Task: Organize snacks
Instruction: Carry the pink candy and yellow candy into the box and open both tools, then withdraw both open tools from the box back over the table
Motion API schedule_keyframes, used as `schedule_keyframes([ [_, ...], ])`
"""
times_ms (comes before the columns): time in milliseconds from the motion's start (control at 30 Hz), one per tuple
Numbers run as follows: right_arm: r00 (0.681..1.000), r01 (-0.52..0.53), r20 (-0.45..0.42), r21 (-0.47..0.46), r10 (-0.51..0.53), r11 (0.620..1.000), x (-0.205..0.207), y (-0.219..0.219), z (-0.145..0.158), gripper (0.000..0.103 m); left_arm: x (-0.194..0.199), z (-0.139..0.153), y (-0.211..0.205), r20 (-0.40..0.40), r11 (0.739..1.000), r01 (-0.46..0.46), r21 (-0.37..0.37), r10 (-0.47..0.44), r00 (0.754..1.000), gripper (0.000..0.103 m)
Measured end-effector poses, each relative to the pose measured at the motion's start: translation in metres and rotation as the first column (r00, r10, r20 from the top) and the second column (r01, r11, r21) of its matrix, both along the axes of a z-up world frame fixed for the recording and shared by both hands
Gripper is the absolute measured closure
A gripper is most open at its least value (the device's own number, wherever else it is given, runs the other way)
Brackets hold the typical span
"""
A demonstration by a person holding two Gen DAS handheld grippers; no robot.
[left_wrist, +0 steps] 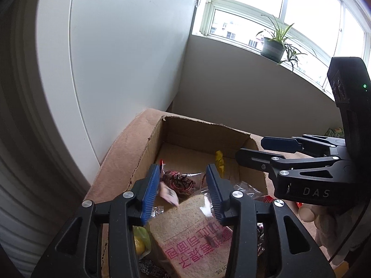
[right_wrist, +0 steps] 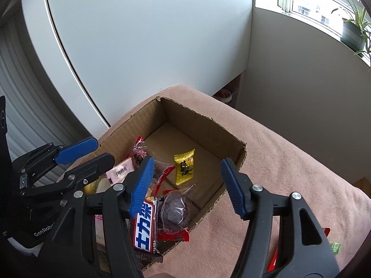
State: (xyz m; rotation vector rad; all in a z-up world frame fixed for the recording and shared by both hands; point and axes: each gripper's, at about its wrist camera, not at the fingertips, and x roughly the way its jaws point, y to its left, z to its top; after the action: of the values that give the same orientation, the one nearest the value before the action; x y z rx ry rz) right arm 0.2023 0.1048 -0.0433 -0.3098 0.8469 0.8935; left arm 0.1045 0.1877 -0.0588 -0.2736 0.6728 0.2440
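The cardboard box (right_wrist: 201, 125) stood on the pink blanket (right_wrist: 289, 162) with the snacks inside, among them a yellow candy (right_wrist: 184, 166) and a bread packet (left_wrist: 190, 227), and you held your left gripper (left_wrist: 183, 193) and right gripper (right_wrist: 185, 185) above it, both with jaws apart and empty.

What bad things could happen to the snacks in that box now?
The left hand-held gripper hangs open right over the wrapped bread slice; closing there could squash it. The right hand-held gripper is open above the chocolate bar and could bump the left one, they look close. The cardboard box sits on a soft pink blanket, so a hard push might tip it.
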Motion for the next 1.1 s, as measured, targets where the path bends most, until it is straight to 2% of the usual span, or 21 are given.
schedule_keyframes([
  [100,1.0,-0.001,0.007,0.0,0.001,1.0,-0.003,-0.005,0.004,0.04,-0.004,0.0,0.0,-0.001,1.0,-0.005,-0.002,0.005,1.0,0.062],
  [133,1.0,-0.001,0.007,-0.001,0.001,1.0,-0.003,-0.006,0.005,0.039,-0.005,0.0,0.0,-0.002,1.0,-0.009,-0.001,0.009,1.0,0.058],
  [333,0.999,0.017,0.027,0.011,-0.018,1.0,-0.006,-0.029,0.015,0.025,-0.01,0.005,-0.002,0.005,1.0,-0.019,0.005,0.019,1.0,0.049],
  [433,0.999,0.029,0.034,0.023,-0.029,0.999,-0.005,-0.046,0.018,0.019,-0.01,0.008,-0.006,0.013,1.0,-0.01,0.003,0.01,1.0,0.048],
  [567,0.997,0.047,0.052,0.019,-0.048,0.999,-0.006,-0.075,0.022,0.018,-0.01,0.011,-0.021,0.023,1.0,0.024,-0.002,-0.024,0.999,0.047],
  [833,0.99,0.137,0.022,0.063,-0.138,0.989,0.008,-0.163,0.026,0.017,0.003,0.022,-0.072,0.051,0.986,0.167,-0.003,-0.167,0.985,0.047],
  [1100,0.965,0.261,-0.054,0.077,-0.257,0.962,0.042,-0.252,0.012,0.017,0.036,0.025,-0.135,0.042,0.942,0.331,-0.046,-0.329,0.943,0.047],
])
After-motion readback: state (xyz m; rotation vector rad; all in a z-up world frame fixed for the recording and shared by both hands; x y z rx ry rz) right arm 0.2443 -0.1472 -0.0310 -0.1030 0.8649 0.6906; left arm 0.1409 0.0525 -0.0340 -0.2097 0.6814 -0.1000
